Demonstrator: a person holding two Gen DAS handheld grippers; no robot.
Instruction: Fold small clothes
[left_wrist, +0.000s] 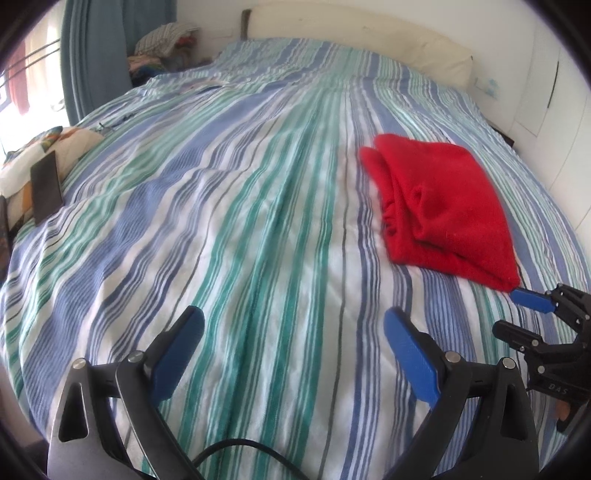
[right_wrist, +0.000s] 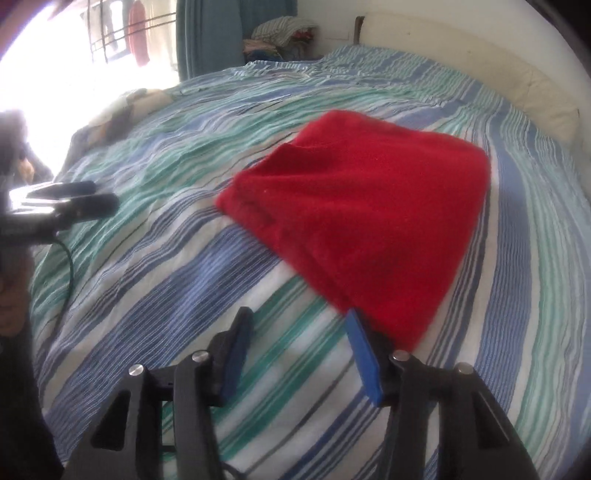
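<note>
A folded red garment (left_wrist: 439, 206) lies on the bed (left_wrist: 221, 221), on a bedspread striped in blue, green and white, toward the right side of the mattress as the left wrist view shows it. Its folded layers and a gathered edge face left in that view. The left gripper (left_wrist: 293, 332) hovers over bare bedspread to the left of the garment and nearer the camera, its blue-padded fingers (left_wrist: 410, 354) spread wide with nothing between them. The right gripper (right_wrist: 299, 332) sits at the garment's near corner; its fingers are parted as well, and the tip of the right-hand finger (right_wrist: 364, 354) meets or slips just under the red cloth's edge, though whether it actually touches cannot be told. No cloth lies between those fingers. In the left wrist view the right gripper's blue tip appears just beside the garment's lower right corner. At the head of the bed runs a cream headboard (left_wrist: 369, 33). A patterned cushion (left_wrist: 33, 162) with a dark flat object (left_wrist: 46, 188) on it rests at the bed's left edge, and a blue curtain (left_wrist: 96, 51) hangs beyond, beside a heap of clothes (left_wrist: 162, 44).
</note>
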